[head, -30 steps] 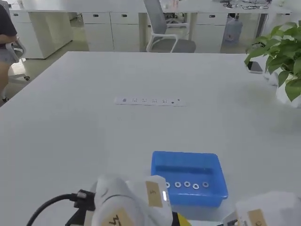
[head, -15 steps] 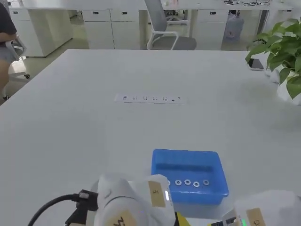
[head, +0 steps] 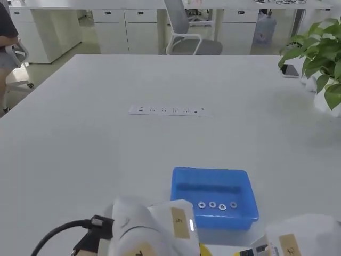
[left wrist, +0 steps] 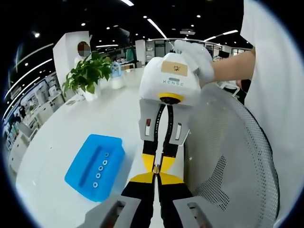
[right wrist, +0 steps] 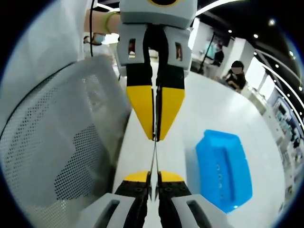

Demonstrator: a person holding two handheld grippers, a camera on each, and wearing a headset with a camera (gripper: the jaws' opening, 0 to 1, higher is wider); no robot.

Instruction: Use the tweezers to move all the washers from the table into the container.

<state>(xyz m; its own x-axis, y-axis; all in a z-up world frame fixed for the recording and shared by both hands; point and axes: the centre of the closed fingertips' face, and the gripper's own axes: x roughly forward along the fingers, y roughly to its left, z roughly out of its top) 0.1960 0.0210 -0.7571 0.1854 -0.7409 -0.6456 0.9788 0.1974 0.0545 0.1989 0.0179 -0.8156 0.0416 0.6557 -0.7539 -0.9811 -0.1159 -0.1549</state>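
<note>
A blue container [head: 210, 172] sits near the front of a white worktop [head: 96, 149], with five washers [head: 212, 205] lined up inside. Farther back lies a power strip [head: 169, 111], with a leafy plant [head: 319, 53] at right.

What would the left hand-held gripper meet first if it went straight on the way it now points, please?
The right hand-held gripper: its yellow tips face the left hand-held gripper head-on, very close, with what looks like thin tweezers bridging the gap between them.
</note>
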